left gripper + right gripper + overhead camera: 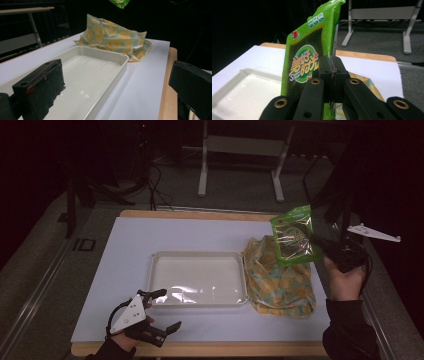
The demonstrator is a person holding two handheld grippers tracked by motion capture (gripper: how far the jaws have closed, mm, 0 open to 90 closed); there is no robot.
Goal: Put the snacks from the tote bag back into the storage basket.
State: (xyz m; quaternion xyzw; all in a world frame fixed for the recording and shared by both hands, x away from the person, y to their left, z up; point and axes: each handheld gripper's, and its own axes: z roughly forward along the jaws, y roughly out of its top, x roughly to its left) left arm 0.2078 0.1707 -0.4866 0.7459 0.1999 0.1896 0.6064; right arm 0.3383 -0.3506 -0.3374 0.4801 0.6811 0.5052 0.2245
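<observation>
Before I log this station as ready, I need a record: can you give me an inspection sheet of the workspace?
Surface: white sheet over a wooden table, flat and dry-looking.
Job's things: green packet held up above the cloth bag; white tray lies empty beside the bag.
Clutter: nothing seen.
Grippers: right gripper shut on the packet's edge; left gripper open, low at the tray's near corner, holding nothing.
Cables: black cable loops by the left gripper; more cables lie on the floor beyond the table.
Surroundings: dark room, grey floor, white table legs behind.
</observation>
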